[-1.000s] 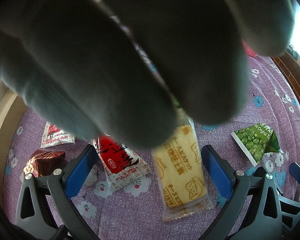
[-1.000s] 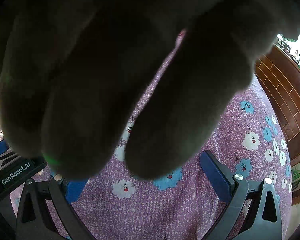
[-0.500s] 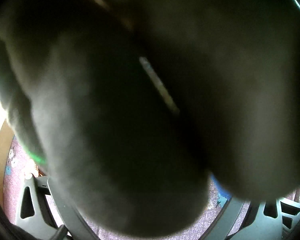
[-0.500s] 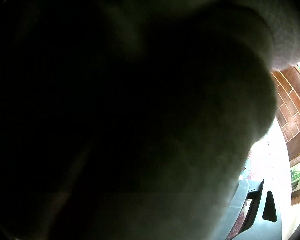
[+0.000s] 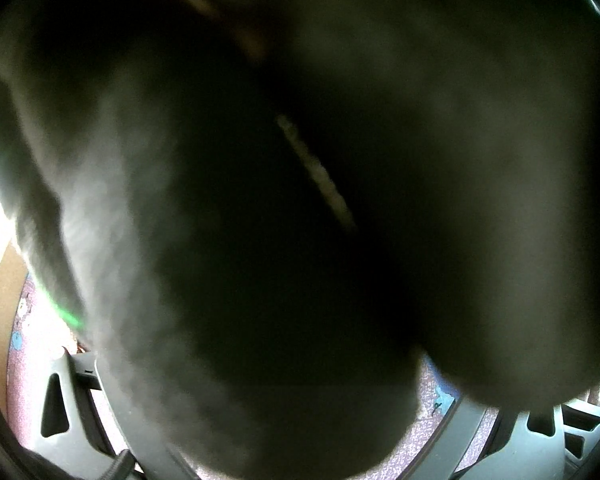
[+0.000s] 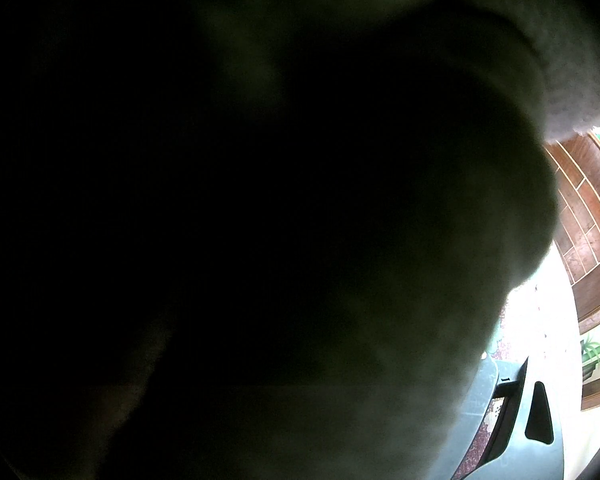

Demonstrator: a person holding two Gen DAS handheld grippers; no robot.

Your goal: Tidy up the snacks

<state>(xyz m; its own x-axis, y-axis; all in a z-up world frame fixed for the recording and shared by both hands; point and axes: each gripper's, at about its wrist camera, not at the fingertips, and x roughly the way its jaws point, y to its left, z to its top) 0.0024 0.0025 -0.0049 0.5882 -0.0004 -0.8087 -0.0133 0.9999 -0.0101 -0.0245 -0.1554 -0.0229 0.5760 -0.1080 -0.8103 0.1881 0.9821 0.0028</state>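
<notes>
Change since earlier frames: we note the dark covering [image 5: 300, 200] now blocks nearly all of both lenses; the snack packets seen a second ago are hidden.
Left tongs [image 5: 268, 432]: we see only grey finger arms at the bottom edge; opening and contents cannot be told.
Cloth [image 5: 432, 432]: purple floral slivers show below.
Right tongs: one grey arm [image 6: 512, 420] visible; state cannot be told.
Floor [image 6: 588, 208]: wooden, far right.
</notes>
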